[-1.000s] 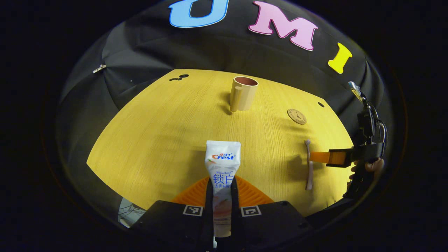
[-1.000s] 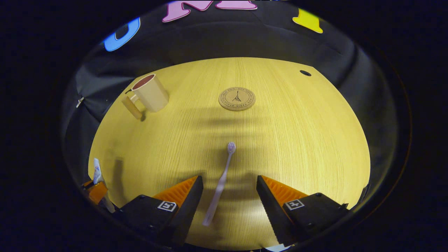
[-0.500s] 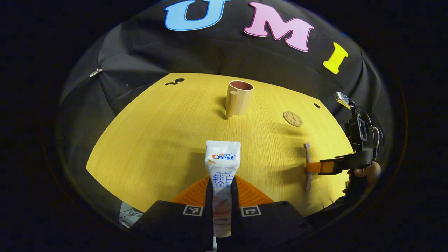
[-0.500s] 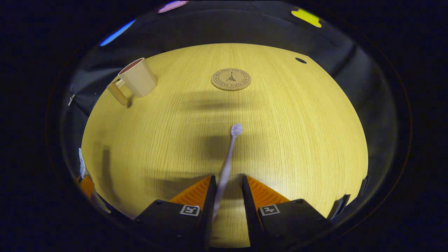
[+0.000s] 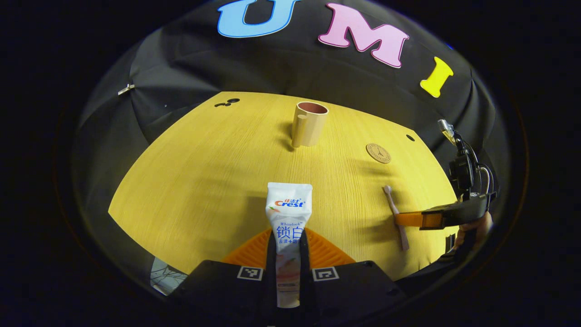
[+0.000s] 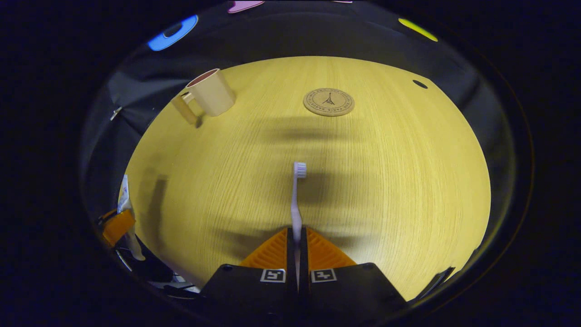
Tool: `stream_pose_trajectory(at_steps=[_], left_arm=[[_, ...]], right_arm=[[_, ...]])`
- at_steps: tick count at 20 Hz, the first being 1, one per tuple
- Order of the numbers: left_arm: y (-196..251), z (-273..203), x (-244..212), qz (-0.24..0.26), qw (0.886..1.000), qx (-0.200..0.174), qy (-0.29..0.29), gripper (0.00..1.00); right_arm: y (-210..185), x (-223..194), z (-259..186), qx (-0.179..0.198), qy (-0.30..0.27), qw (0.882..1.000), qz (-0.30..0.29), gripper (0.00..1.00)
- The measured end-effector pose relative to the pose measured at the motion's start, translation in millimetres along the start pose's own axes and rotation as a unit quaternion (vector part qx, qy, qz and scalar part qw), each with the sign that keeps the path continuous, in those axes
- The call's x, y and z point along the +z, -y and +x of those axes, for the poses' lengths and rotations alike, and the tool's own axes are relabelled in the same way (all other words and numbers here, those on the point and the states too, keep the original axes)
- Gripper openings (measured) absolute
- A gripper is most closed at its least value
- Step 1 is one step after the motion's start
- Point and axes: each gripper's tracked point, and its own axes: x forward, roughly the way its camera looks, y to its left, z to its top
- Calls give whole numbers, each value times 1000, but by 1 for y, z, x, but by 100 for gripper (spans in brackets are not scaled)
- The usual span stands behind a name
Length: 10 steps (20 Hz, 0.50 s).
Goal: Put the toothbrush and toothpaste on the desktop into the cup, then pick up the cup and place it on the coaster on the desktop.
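Note:
My left gripper (image 5: 288,236) is shut on a white toothpaste tube (image 5: 288,213) that stands up between its fingers above the table's near edge. My right gripper (image 6: 297,236) is shut on the handle of a pale toothbrush (image 6: 296,200), whose head points toward the far side. In the left gripper view the right gripper (image 5: 404,220) holds the toothbrush (image 5: 394,210) at the table's right. A beige cup (image 5: 309,123) with a handle stands upright at the far middle, seen also as the cup (image 6: 209,93) at upper left. A round cork coaster (image 6: 328,101) lies beyond the toothbrush.
The yellow wooden tabletop (image 5: 213,172) has small dark holes near its far corners (image 5: 227,102) (image 6: 420,84). A hand (image 5: 474,227) holds the right gripper at the table's right edge. Black cloth walls surround the table on the far sides.
My right gripper's fingers closed from wide open onto the toothbrush handle, and the brush now points straight ahead. The left gripper kept its hold on the toothpaste.

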Motion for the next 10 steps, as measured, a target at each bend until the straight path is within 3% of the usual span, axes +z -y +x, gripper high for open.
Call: stream_pose_trajectory(at_steps=[5,10], left_arm=[[-2,-5,31,-15,999,1,29,25],[-4,-16,103,-34,995,-4,89,25]], right_arm=[[14,15,-16,7,20,1000,24,5],[26,43,-39,25,48,998,22,6]])
